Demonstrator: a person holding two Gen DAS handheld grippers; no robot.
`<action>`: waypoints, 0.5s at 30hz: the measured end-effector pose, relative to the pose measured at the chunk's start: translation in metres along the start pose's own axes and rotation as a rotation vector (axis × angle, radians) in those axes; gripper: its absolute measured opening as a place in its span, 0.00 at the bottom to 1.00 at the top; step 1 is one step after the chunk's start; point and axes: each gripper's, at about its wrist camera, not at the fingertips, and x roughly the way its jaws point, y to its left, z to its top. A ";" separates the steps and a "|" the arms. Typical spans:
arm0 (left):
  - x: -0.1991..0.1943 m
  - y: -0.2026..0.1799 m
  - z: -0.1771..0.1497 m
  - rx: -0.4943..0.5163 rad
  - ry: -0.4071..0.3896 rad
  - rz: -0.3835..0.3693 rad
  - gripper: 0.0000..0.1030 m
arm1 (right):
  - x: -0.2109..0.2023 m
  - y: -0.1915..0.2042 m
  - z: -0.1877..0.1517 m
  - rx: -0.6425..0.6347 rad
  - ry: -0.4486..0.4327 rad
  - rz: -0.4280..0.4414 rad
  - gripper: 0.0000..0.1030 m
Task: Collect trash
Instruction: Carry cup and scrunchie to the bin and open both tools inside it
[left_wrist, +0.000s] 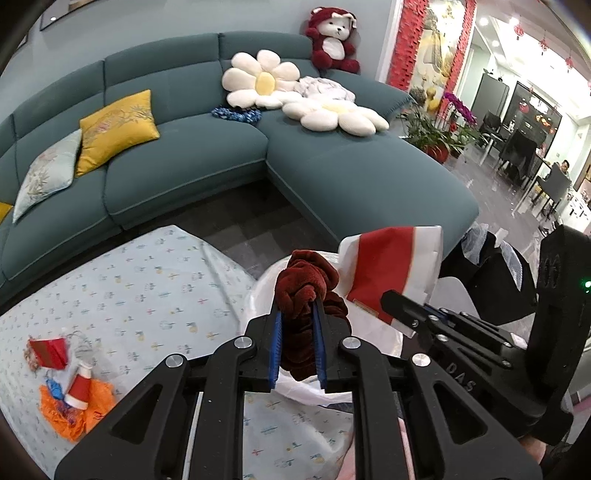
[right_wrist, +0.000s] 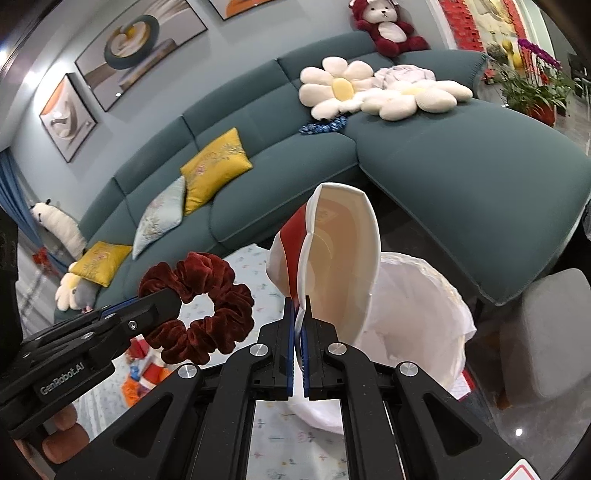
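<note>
Trash collection appears partly done: left tool (left_wrist: 298, 301) grips a dark red scrunchie (left_wrist: 308, 288) and right tool (right_wrist: 299, 306) pinches a crushed paper cup (right_wrist: 332, 251) above the white bag (right_wrist: 417, 314), while more litter (left_wrist: 70, 384) remains on the bench (left_wrist: 147, 288) at near left.

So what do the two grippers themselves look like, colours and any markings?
Both are matte black with silver screw heads and blue ribbed pads on two parallel fingers. The left gripper carries white "GenRobot.AI" lettering on its side. The right gripper shows embossed "DAS" lettering and a small green light on its body.
</note>
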 end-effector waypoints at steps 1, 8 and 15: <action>0.003 -0.001 0.001 -0.003 0.002 -0.005 0.17 | 0.002 -0.002 0.001 0.002 0.000 -0.006 0.10; 0.011 -0.001 0.005 -0.033 0.003 -0.001 0.50 | 0.004 -0.008 0.004 0.009 -0.017 -0.027 0.32; 0.004 0.014 0.000 -0.076 0.000 0.019 0.50 | 0.002 0.000 0.005 -0.001 -0.020 -0.018 0.39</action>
